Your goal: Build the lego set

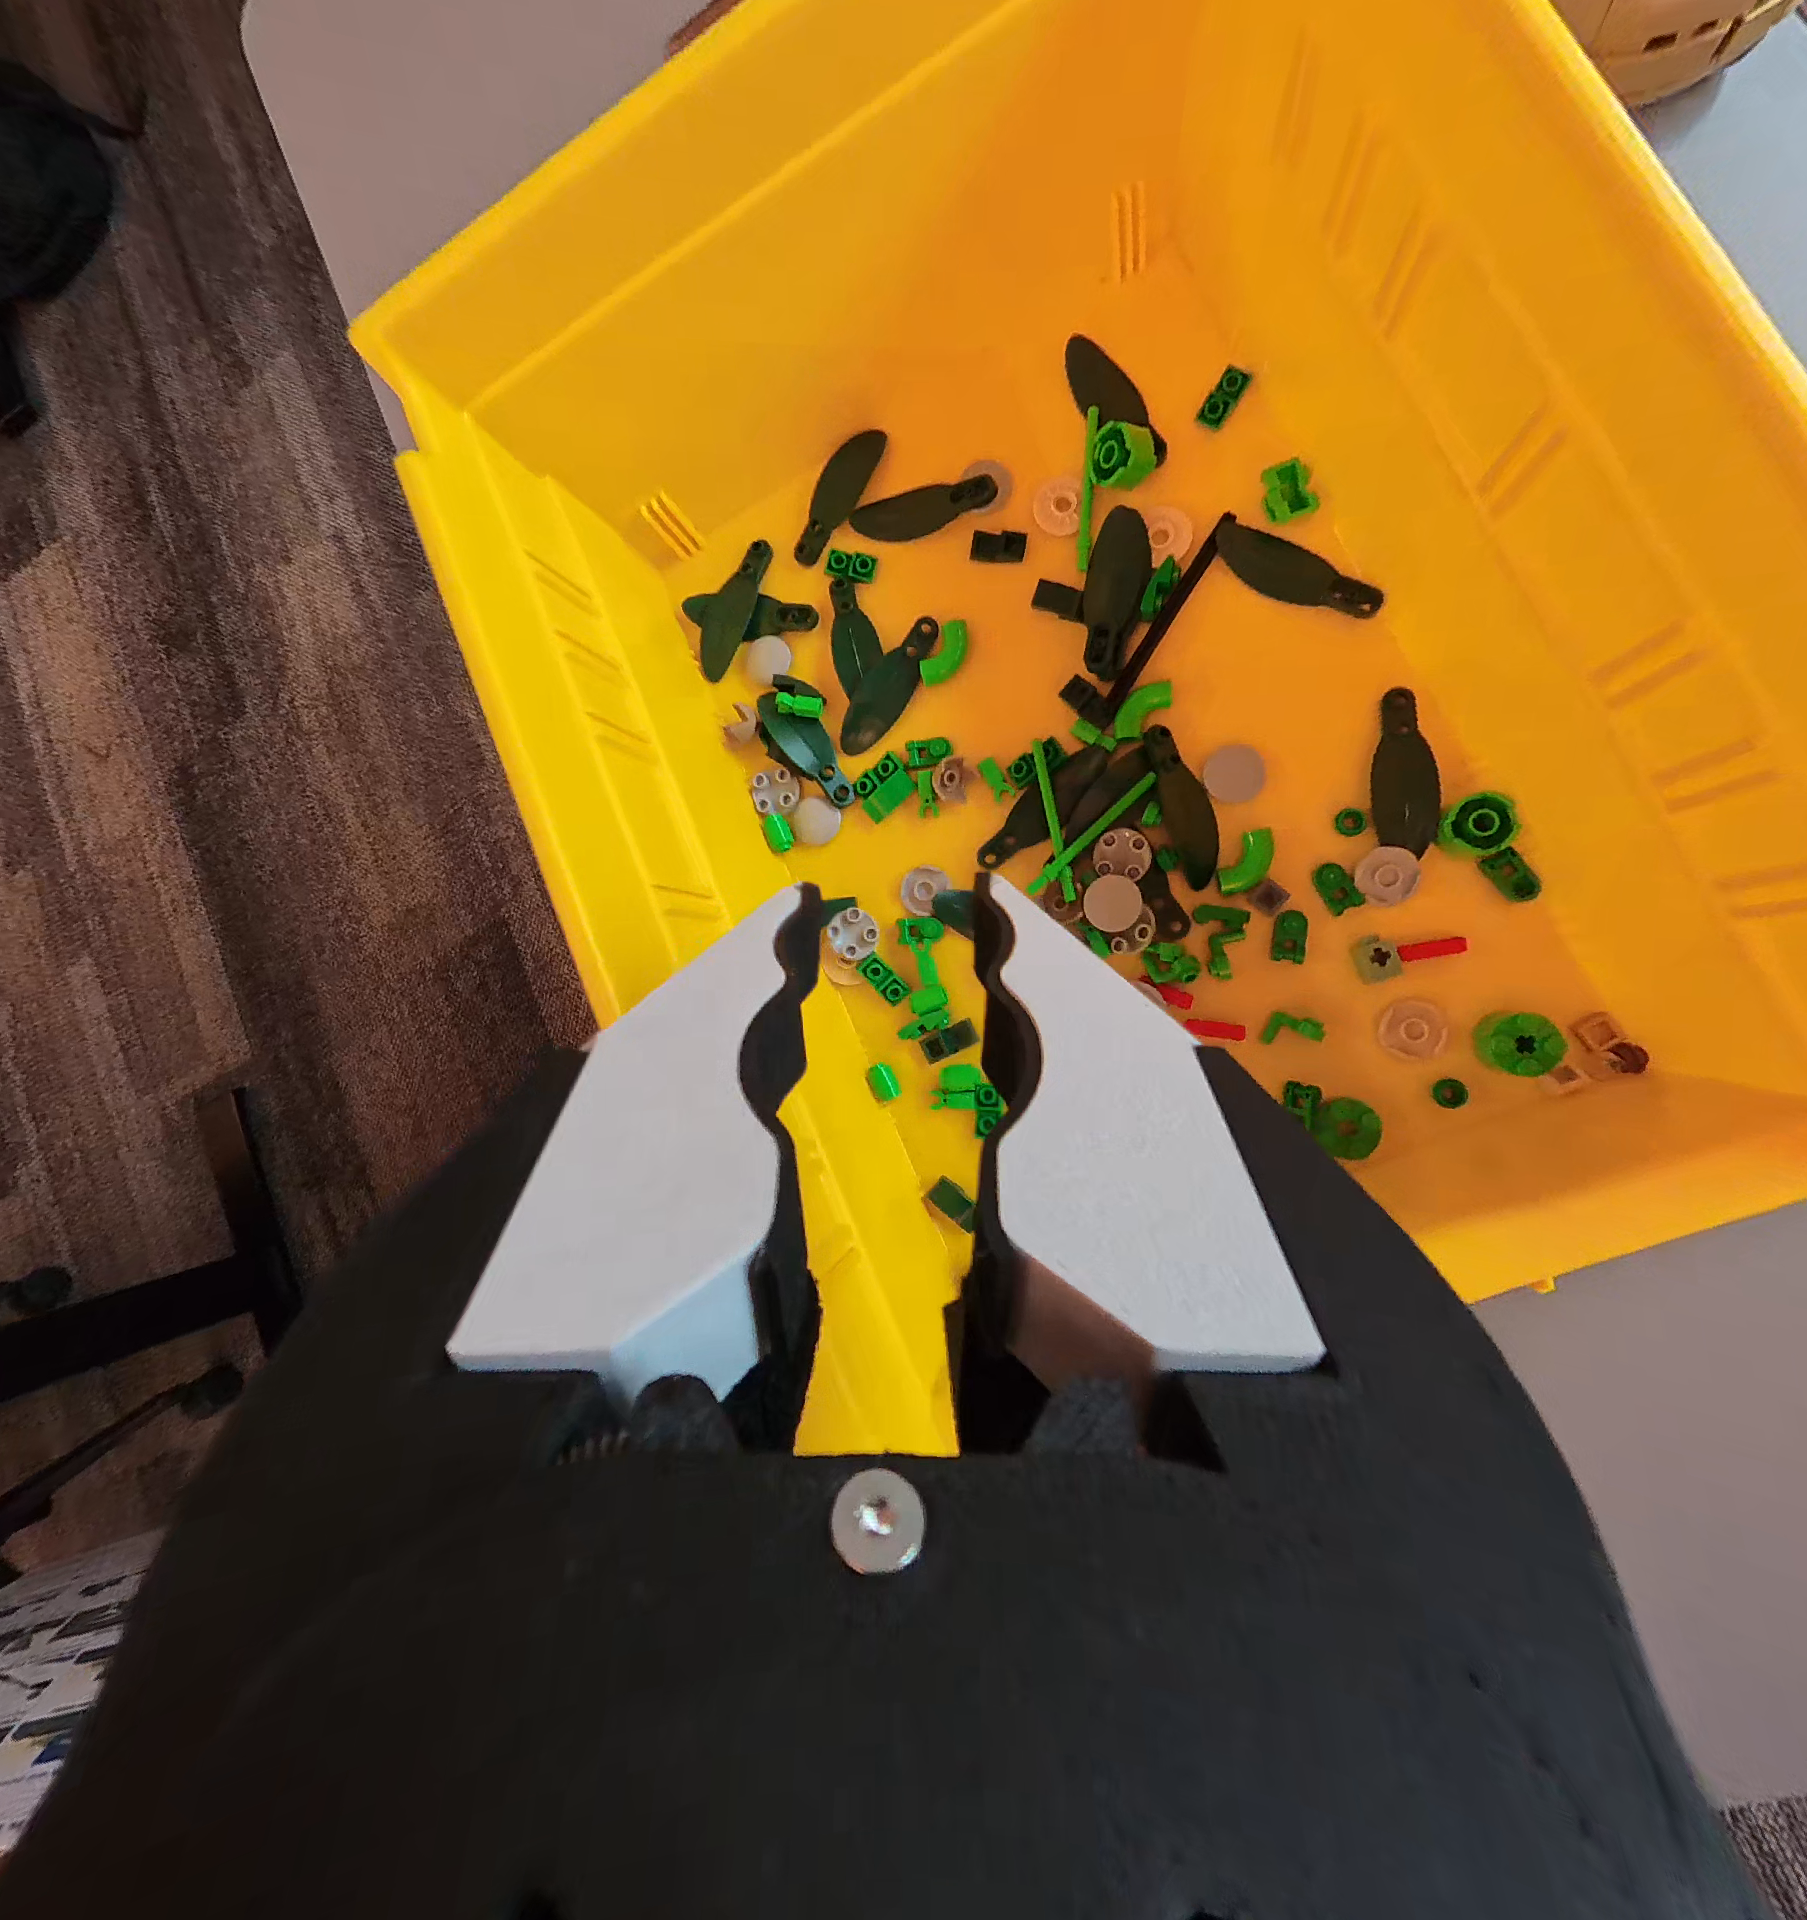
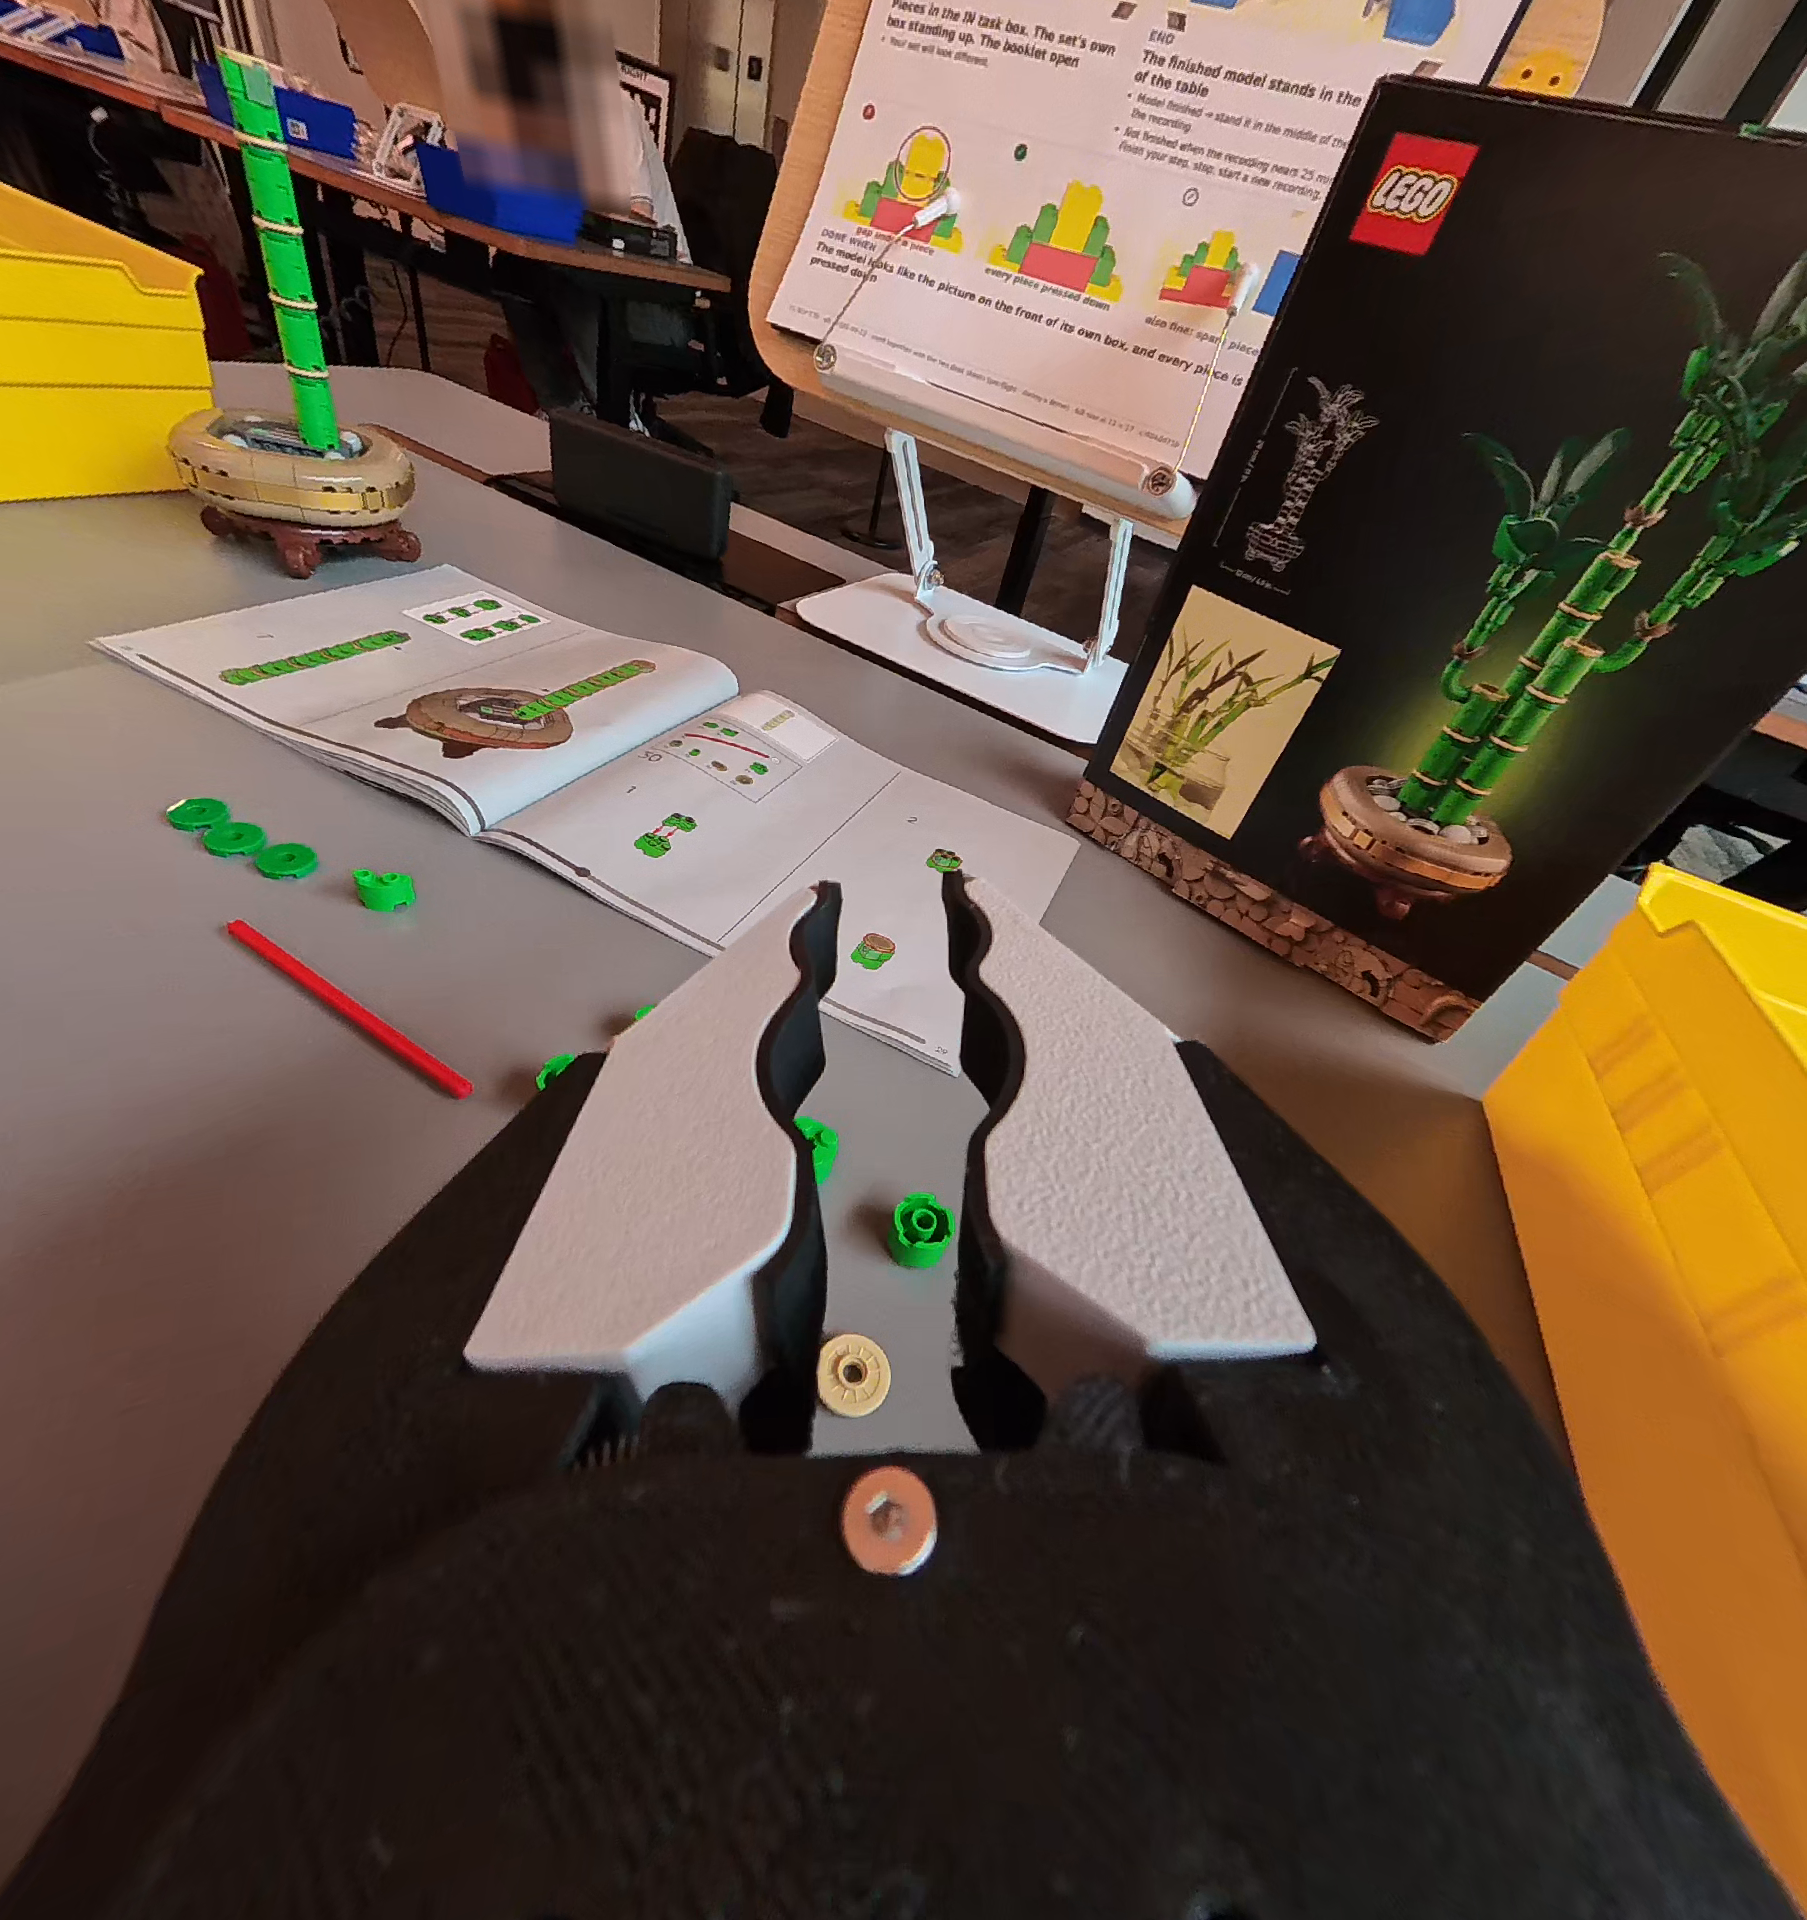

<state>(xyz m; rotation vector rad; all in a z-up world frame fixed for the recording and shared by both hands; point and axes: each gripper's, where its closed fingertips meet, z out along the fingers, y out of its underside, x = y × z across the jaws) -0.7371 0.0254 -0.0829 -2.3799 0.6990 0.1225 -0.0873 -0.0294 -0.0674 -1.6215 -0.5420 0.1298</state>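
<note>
My left gripper [image 1: 894,899] is open and empty, held over the near left wall of a yellow bin [image 1: 982,260] holding several loose pieces: dark green leaves [image 1: 1117,587], bright green bits, grey round tiles [image 1: 1234,773] and red pins [image 1: 1431,948]. My right gripper [image 2: 891,896] is open and empty above the grey table. Below its jaws lie a green round brick [image 2: 921,1231] and a tan round plate [image 2: 854,1374]. The open instruction booklet [image 2: 525,717] lies ahead. The part-built model, a tan pot with a green stalk [image 2: 291,312], stands far left.
Three green round plates [image 2: 239,836], a green brick [image 2: 385,888] and a red rod [image 2: 348,1008] lie left on the table. The set's box [image 2: 1501,582] stands right, with a paper stand [image 2: 1024,312] behind. Yellow bins sit at the far left [image 2: 57,343] and near right [image 2: 1709,1195]. The tips of one gripper are about 65 centimeters away from the tips of the other. The green round brick [image 2: 921,1231] lies around 10 centimeters away from my right fingertips.
</note>
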